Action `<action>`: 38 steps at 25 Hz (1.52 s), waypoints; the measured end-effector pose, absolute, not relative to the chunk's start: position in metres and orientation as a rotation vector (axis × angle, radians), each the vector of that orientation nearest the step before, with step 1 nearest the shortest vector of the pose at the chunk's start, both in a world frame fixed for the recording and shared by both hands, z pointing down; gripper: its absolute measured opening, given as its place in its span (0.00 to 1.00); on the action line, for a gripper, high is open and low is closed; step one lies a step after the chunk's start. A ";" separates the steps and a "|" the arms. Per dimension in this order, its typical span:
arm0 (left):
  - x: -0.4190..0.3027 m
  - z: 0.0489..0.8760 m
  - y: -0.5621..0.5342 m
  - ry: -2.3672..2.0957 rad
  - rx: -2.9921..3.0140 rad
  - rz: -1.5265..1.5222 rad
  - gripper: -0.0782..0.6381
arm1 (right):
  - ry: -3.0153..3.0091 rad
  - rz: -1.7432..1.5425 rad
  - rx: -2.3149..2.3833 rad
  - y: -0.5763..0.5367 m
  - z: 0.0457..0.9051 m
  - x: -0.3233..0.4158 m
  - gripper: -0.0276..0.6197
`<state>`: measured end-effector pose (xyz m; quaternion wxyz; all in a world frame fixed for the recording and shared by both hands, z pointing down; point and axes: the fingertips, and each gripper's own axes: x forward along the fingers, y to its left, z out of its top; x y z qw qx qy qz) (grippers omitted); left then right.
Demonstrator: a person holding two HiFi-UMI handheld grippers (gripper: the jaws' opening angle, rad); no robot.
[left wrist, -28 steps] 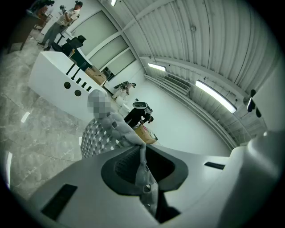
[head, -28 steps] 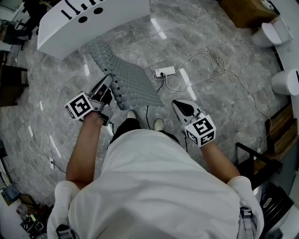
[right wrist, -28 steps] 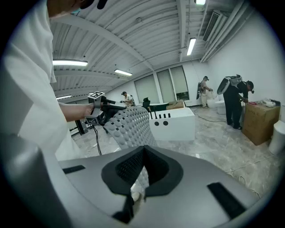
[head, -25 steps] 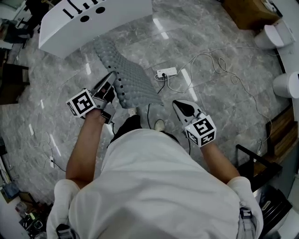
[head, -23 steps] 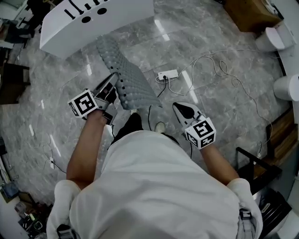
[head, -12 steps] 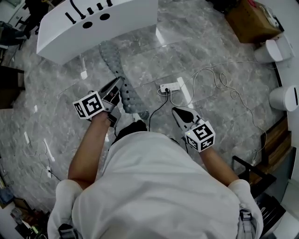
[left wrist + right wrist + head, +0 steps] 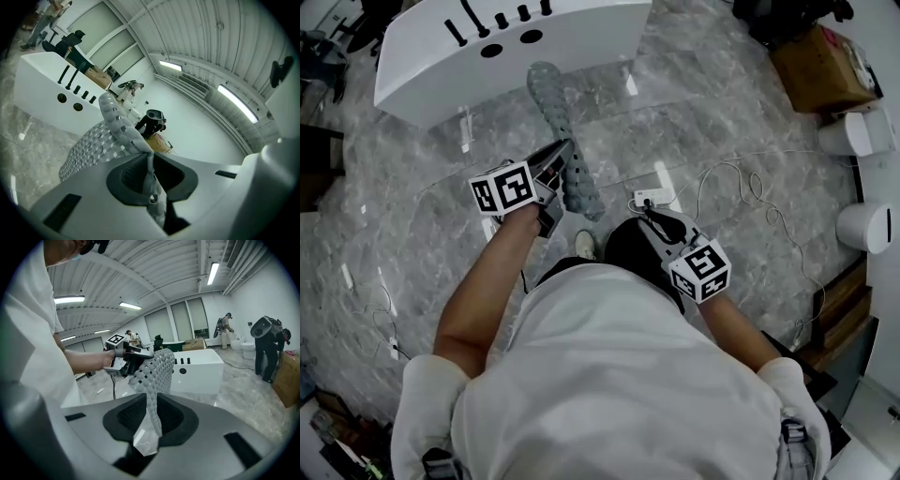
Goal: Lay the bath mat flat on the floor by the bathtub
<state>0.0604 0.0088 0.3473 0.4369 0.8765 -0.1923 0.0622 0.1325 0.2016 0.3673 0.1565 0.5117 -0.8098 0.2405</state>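
The bath mat point(image 7: 565, 155) is grey and studded, and hangs off the floor, seen edge-on, just in front of the white bathtub point(image 7: 412, 61). My left gripper point(image 7: 555, 161) is shut on one edge of it; in the left gripper view the mat point(image 7: 101, 138) rises from between the jaws of the left gripper point(image 7: 149, 161). My right gripper point(image 7: 659, 223) sits lower right. In the right gripper view the mat point(image 7: 157, 369) is pinched between the jaws of the right gripper point(image 7: 152, 413) and stretches toward the left gripper point(image 7: 123, 357).
A white power strip point(image 7: 649, 198) with trailing cables lies on the marble floor point(image 7: 722, 122) right of the mat. A cardboard box point(image 7: 820, 66) and two white fixtures point(image 7: 862, 131) point(image 7: 872, 225) stand at the right. People point(image 7: 269, 348) are at the far side of the room.
The mat has come up off the floor, from lying spread out to hanging edge-on. Both grippers have risen and moved toward the bathtub, still holding it.
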 end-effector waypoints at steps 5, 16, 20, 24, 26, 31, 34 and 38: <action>0.107 0.363 -0.068 -0.508 2.180 0.176 0.18 | -2.333 0.753 1.400 0.140 0.385 0.152 0.16; 0.250 0.415 -0.240 -0.577 2.140 0.242 0.18 | -2.379 0.753 1.288 -0.025 0.410 0.252 0.16; 0.317 0.447 -0.295 -0.588 2.116 0.225 0.18 | -2.350 0.834 1.226 -0.051 0.435 0.284 0.16; 0.381 0.480 -0.341 -0.567 2.110 0.202 0.18 | -2.313 0.935 1.221 -0.067 0.457 0.299 0.15; 0.408 0.497 -0.361 -0.544 2.101 0.168 0.18 | -2.292 0.981 1.219 -0.074 0.465 0.301 0.15; 0.439 0.540 -0.415 -0.505 2.058 0.030 0.18 | -2.225 1.086 1.219 -0.095 0.494 0.292 0.15; 0.424 0.582 -0.445 -0.513 2.044 0.003 0.18 | -2.185 1.126 1.200 -0.109 0.517 0.275 0.15; 0.381 0.658 -0.481 -0.561 2.040 0.045 0.18 | -2.162 1.126 1.146 -0.133 0.540 0.246 0.15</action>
